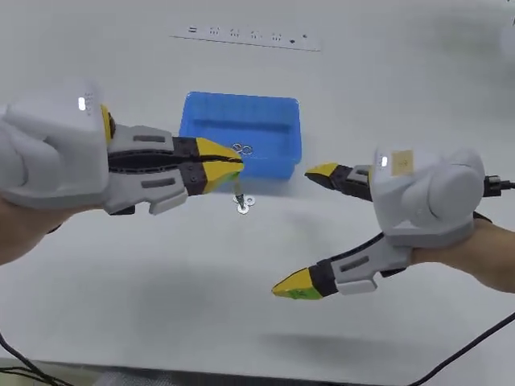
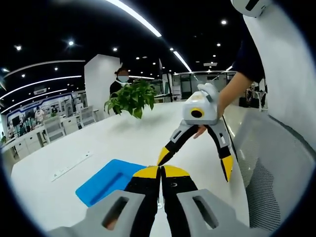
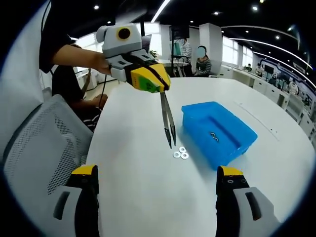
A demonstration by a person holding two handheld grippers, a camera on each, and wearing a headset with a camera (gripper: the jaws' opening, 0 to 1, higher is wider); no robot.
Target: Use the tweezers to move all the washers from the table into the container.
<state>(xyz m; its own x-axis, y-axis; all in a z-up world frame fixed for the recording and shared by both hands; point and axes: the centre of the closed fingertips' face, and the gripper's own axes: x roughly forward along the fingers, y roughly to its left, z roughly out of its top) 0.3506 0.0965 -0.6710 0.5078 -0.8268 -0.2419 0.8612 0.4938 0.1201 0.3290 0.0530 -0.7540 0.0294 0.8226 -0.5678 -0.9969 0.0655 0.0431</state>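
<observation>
Left gripper (image 1: pixel 232 167) first: its yellow-tipped jaws are pressed tight together, pinching the top of the tweezers (image 3: pixel 168 118), which hang down from those tips as two thin grey prongs, points just apart. Right below the points, three washers (image 3: pixel 180 153) sit in a tight little cluster on the white table (image 1: pixel 161 305). They are small, flat, silvery rings with open centres, touching one another. The prong tips are right at the edge of the cluster, and whether they actually touch a ring is too close to call. Just past the left gripper's tips, on the far side of that cluster, stands the container (image 3: pixel 197 136), a shallow bright-blue rectangular tray, open on top. Two more washers (image 3: pixel 214 136) lie side by side on its floor, the same shiny rings. Over to the right gripper (image 1: pixel 306 231): jaws spread wide, nothing between them, one yellow tip pointing toward the container's near corner, the other lower down over bare table, well clear of the cluster.
</observation>
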